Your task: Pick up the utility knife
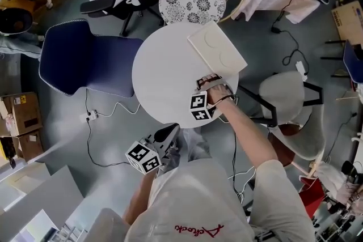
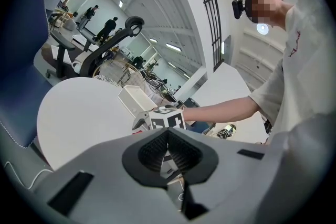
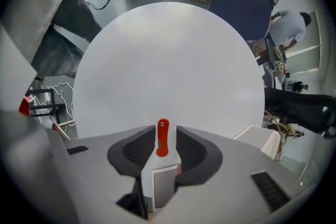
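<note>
Head view, layout: the round white desk point(image 1: 164, 71) carried a white tray point(image 1: 216, 48) toward its far right. The right tongs point(image 1: 209, 82) pointed steeply down onto the desk just in front of that tray, and the left tongs point(image 1: 167, 134) hung just off the desk's near edge, close to the person's body
Head view, limit: the utility knife point(image 3: 162, 139) sat under the right tongs and could not be made out here, nor could either pair's opening be read
Left gripper view, tongs: tips together with nothing between them, aimed across the desk toward the right tongs
Left gripper view, extra: it alone showed the person's outstretched arm point(image 2: 220, 110) and the tray side-on; no knife was visible
Right gripper view, tongs: spread wide apart, with the red knife lying on the desk between the pads and a gap at each side, so not clamped
Right gripper view, extra: the only view that placed the knife, near the desk's edge by the tray
Progress, judged: approach and straddle done; closing on the knife and lifting it not yet done
</note>
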Available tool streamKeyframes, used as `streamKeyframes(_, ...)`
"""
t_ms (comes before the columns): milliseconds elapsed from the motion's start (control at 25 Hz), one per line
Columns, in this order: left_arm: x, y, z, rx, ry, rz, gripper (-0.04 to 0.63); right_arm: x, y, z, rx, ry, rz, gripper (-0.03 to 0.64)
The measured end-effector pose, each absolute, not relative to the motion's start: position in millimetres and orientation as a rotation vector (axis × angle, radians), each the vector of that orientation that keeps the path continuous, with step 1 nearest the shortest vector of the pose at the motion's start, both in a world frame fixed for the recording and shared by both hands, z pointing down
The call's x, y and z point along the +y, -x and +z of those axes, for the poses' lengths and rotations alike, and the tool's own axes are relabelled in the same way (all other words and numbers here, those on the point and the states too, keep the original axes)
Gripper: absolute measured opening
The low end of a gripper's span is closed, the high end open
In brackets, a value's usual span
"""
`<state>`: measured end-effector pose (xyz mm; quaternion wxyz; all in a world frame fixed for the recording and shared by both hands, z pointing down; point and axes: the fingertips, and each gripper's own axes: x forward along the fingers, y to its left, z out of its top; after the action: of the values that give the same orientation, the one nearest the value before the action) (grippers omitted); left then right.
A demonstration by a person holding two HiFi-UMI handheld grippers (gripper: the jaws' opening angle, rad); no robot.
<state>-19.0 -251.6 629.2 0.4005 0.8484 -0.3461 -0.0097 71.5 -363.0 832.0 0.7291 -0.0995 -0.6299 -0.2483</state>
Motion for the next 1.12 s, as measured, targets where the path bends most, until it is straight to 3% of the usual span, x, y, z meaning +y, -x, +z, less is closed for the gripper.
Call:
streamKeyframes(280, -253.8, 20.8, 628.7, -0.87, -2.144, -0.028, 0.012, -355.9, -73.9, 835.5, -1.402, 0.354, -0.414, 0.08)
streamKeyframes(1120, -256.3, 25.5, 620.7, -0.836, -2.186, -0.039, 0.014, -345.2, -56.8, 799.3, -1.517, 0.213, -0.491, 0.071)
